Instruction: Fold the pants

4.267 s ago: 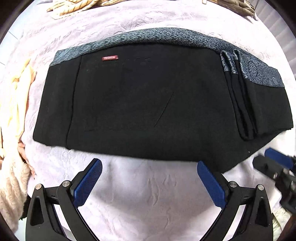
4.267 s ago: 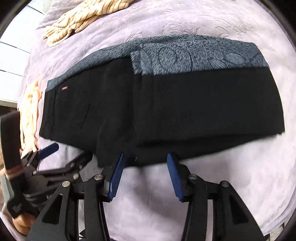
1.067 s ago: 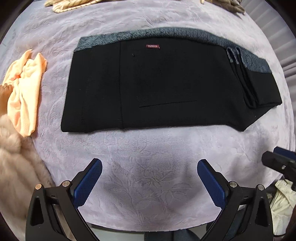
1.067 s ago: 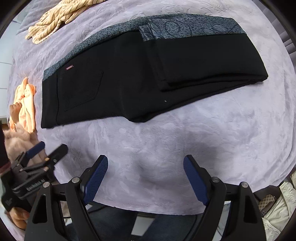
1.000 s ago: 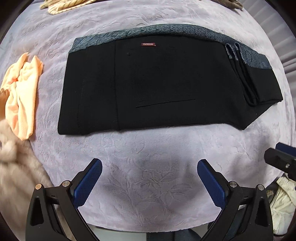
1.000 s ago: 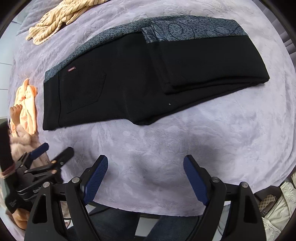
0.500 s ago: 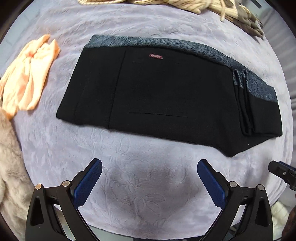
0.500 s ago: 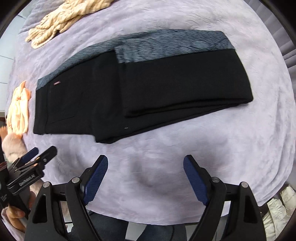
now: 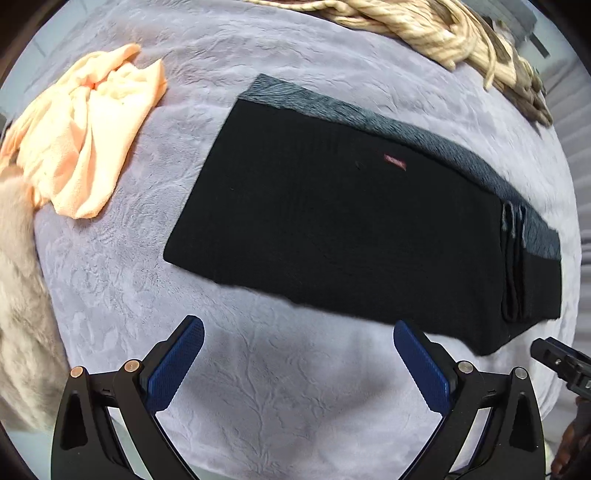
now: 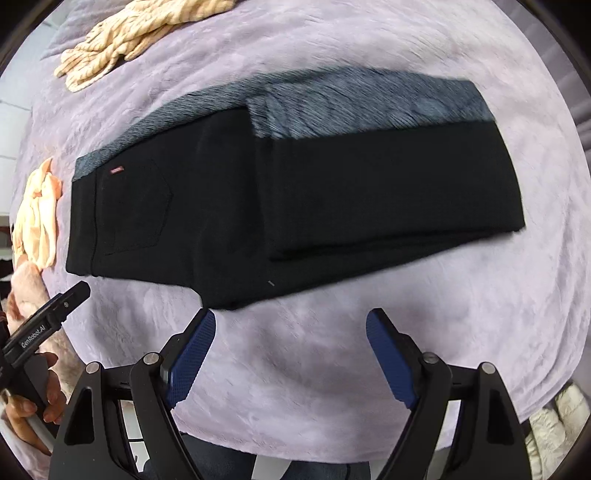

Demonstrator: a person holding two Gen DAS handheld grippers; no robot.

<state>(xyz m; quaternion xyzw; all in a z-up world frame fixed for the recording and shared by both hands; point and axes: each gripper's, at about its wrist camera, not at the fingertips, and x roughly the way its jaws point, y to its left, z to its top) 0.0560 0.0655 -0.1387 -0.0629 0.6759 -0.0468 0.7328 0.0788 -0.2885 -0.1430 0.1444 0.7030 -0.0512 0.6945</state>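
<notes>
Black pants (image 9: 351, 229) with a grey patterned waistband and a small red label lie flat on the lilac cover (image 9: 295, 387). Their legs are folded back over the right half, as the right wrist view shows (image 10: 388, 192). My left gripper (image 9: 295, 354) hangs above bare cover just in front of the pants' near edge, open, nothing between its blue pads. My right gripper (image 10: 291, 347) is open too, over the cover below the pants' lower corner, touching nothing. Each gripper's black tip shows at the edge of the other's view.
A peach cloth (image 9: 85, 147) lies crumpled left of the pants, with pale fur (image 9: 18, 295) below it. A cream knitted garment (image 9: 443, 33) lies at the far edge; it also shows at the top left in the right wrist view (image 10: 129, 33). A hand (image 10: 26, 406) holds the left gripper's handle.
Both grippers stayed open. The left view swung and rolled, so the pants now sit tilted and further right. The right view drew nearer the pants' lower edge.
</notes>
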